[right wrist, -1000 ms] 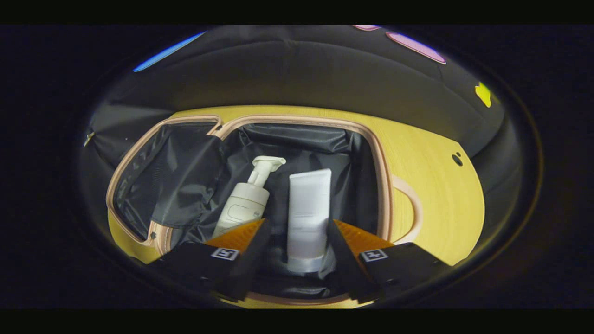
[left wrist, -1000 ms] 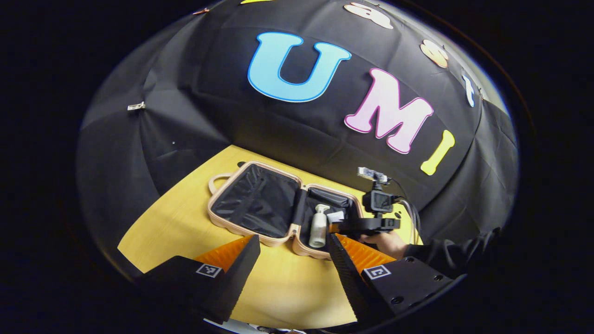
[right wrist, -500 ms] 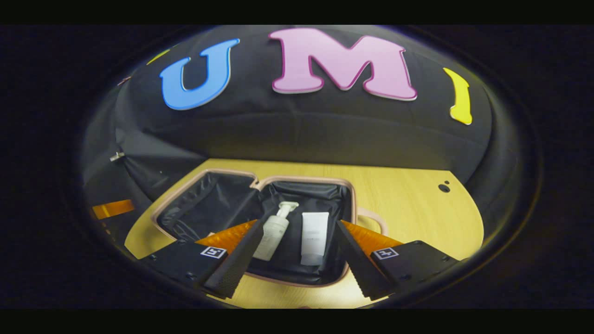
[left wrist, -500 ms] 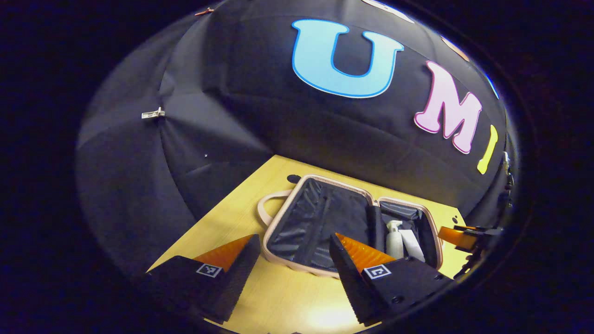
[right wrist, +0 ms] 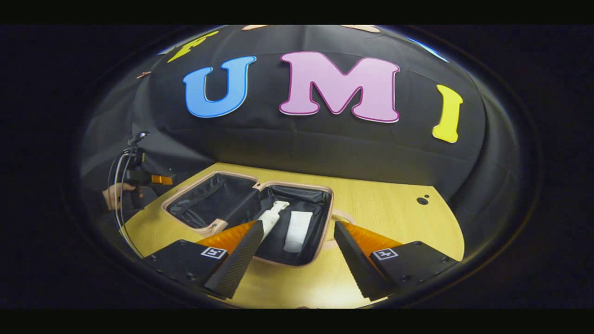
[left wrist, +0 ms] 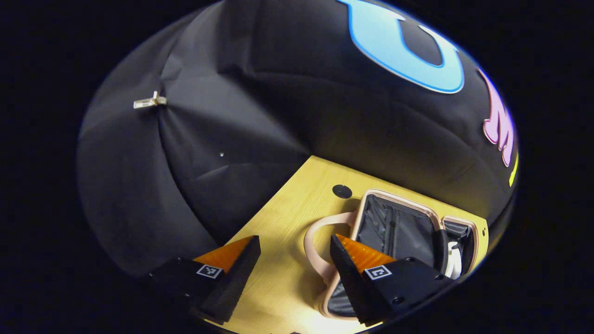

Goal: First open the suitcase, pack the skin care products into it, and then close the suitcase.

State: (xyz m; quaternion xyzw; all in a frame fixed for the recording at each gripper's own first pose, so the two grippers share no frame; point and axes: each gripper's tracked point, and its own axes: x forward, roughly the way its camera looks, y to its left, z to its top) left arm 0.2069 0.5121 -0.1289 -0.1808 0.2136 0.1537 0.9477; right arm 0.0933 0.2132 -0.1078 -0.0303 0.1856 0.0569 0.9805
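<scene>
The pink suitcase (right wrist: 330,209) lies open on the yellow table (right wrist: 390,208), its black-lined lid half (right wrist: 209,204) flat to the left. In the base half a white pump bottle (right wrist: 271,216) and a white tube (right wrist: 297,226) lie side by side. My right gripper (right wrist: 297,253) hovers open in front of the base half, holding nothing. My left gripper (left wrist: 294,254) is open and empty beside the suitcase handle (left wrist: 319,230), with the lid rim (left wrist: 394,195) to its right. In the right gripper view the left gripper (right wrist: 153,179) and its hand (right wrist: 113,192) hang left of the lid.
A round dark hole (left wrist: 342,191) sits in the table near the lid's far corner, and another hole (right wrist: 422,201) lies right of the case. The black cloth wall closes the table's back and left side. Bare table (left wrist: 278,222) stretches left of the handle.
My right gripper has backed away and up from the base half, leaving the tube inside. My left gripper has swung left, so the suitcase now sits at its right, handle between its fingers.
</scene>
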